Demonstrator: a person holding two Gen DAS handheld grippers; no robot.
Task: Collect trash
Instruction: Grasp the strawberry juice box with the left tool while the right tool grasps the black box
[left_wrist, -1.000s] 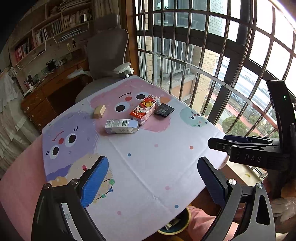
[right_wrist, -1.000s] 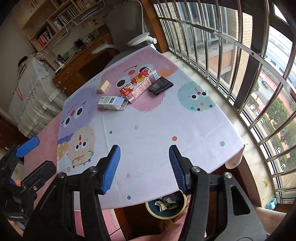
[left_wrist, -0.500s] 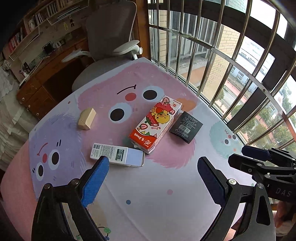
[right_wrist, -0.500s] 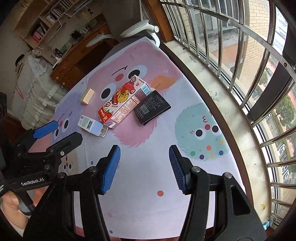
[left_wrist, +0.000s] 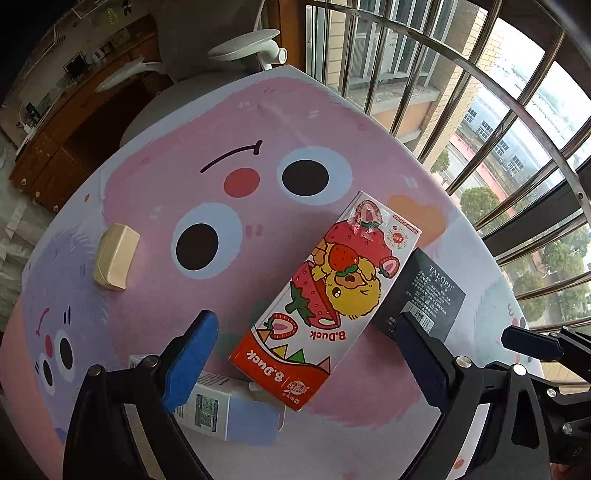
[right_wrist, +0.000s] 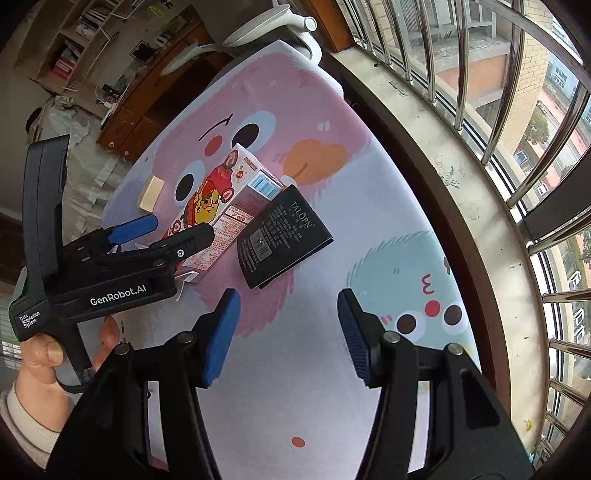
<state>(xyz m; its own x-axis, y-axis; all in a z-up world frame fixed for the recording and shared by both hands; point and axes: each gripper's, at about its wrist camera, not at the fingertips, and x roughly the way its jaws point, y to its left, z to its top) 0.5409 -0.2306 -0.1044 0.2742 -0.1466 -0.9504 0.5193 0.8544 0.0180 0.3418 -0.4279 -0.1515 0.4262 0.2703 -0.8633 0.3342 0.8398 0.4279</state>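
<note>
Left hand-held gripper (left_wrist: 306, 336) lining up over the juice carton (left_wrist: 328, 295)

The carton is lying flat on the counter (left_wrist: 177, 177), its long axis running away from the left tool and tilting right, the near end sitting between spread, empty fingers. The right hand-held gripper (right_wrist: 288, 325) (also released, grasping nothing) is hovering nearer the black packet (right_wrist: 282, 236), which is touching the carton's right side.

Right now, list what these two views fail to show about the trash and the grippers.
- White and blue carton: the left wrist view has the left gripper covering one end; the right wrist view hides nearly all of it.
- Black TALOPN packet: fine print too small to read.
- B.Duck box: underside unseen.
- Right gripper: open, empty.
</note>
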